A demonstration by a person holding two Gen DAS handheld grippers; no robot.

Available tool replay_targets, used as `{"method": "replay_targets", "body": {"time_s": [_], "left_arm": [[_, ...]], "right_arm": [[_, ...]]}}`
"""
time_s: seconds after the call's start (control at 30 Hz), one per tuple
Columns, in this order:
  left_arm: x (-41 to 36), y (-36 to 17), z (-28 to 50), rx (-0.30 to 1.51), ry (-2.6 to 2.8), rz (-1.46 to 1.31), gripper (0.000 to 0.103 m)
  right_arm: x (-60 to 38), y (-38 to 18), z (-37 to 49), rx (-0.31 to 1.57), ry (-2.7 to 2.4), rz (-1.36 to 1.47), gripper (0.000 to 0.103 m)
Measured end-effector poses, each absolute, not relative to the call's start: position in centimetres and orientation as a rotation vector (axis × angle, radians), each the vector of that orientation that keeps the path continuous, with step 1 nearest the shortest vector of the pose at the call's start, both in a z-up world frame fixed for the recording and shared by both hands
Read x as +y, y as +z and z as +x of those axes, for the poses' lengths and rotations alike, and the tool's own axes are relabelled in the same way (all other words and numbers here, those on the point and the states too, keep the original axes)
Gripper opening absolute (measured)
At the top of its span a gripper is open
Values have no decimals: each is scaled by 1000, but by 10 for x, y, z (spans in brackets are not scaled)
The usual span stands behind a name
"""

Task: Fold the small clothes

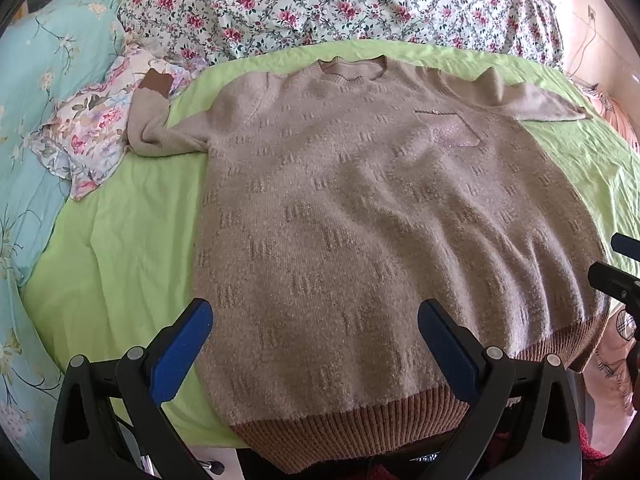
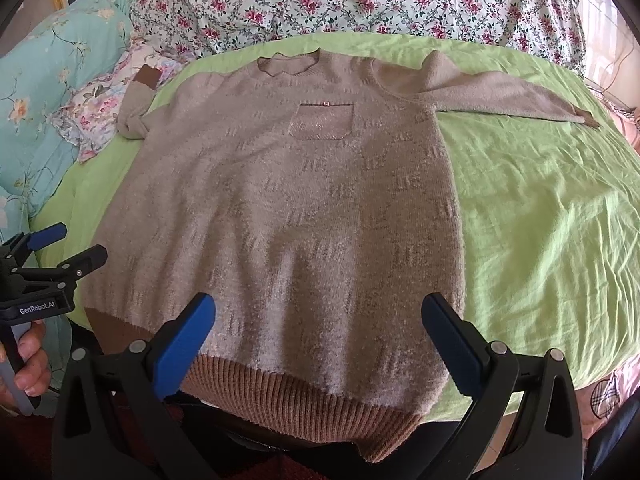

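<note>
A beige knitted sweater (image 1: 360, 208) (image 2: 288, 216) lies spread flat, front up, on a light green sheet (image 1: 120, 248) (image 2: 540, 220), its brown ribbed hem (image 1: 348, 424) (image 2: 288, 400) nearest me. One sleeve bunches over a floral pillow at the left (image 1: 152, 120); the other stretches right (image 2: 500, 96). My left gripper (image 1: 316, 320) hovers open above the hem's left part, nothing between its blue pads. My right gripper (image 2: 320, 316) hangs open over the hem's right part, also empty. The left gripper also shows at the left edge of the right wrist view (image 2: 68, 248), held by a hand.
A floral quilt (image 1: 340, 0) is heaped behind the sweater. A teal flowered blanket (image 1: 48, 80) and a small floral pillow (image 1: 92, 128) lie at the left. Pink fabric (image 1: 612, 380) hangs at the bed's right edge. Bare green sheet lies right of the sweater.
</note>
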State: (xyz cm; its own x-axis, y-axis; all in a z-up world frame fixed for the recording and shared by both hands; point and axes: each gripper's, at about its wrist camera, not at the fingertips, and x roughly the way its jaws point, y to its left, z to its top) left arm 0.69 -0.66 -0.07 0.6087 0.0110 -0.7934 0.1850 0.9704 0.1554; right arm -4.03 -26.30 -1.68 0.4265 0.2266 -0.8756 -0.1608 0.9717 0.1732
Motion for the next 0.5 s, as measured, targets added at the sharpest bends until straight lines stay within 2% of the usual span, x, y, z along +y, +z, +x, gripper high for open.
{"method": "replay_targets", "body": {"time_s": [0.5], "left_arm": [[-11, -2, 23, 910, -95, 238, 103]], "right_arm": [[-266, -22, -32, 1107, 243, 91, 103]]}}
